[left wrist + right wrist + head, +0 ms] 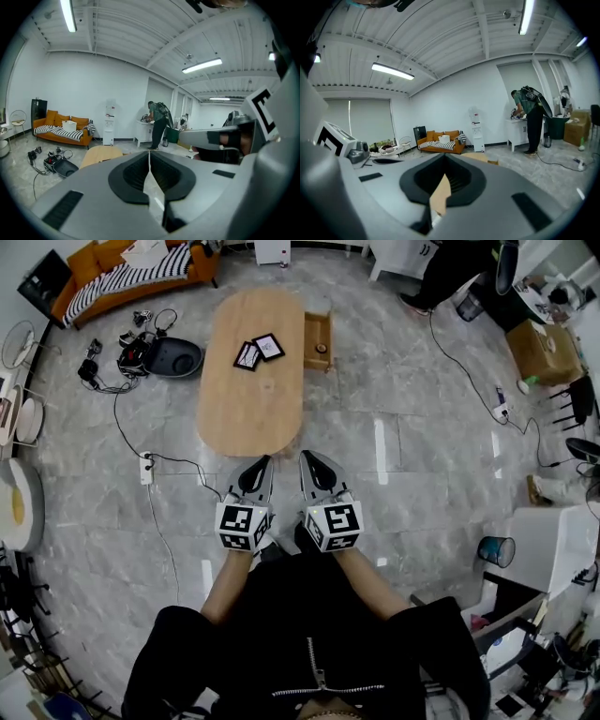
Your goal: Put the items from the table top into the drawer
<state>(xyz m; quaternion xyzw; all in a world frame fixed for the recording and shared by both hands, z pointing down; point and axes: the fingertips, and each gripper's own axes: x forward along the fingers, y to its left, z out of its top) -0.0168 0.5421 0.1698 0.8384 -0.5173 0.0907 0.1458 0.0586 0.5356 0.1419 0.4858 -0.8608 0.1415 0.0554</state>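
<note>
Head view has the long oval table (246, 418) stretching straight away from the person, its near rounded end just ahead of both tongs. The drawer (319, 329) stands pulled open off the table's right long edge, up toward the far end. Something small and dark already sits in it, too small to name.

On the far half of the tabletop, between the middle line and that right edge, lie two flat black-edged squares, touching or nearly so. One square (247, 355) sits slightly nearer the person and the other square (269, 346) is closer to the drawer.

The left gripper (264, 463) and right gripper (306, 458) are held side by side, both pointing up the table's length. Each has its jaws closed together with nothing between them.

The squares lie well ahead, almost dead in line with the left gripper, while the drawer lines up with the right one. By my reckoning neither hand is nearer in reach. The left has the straighter run to the squares, and both jaws must part first.
</note>
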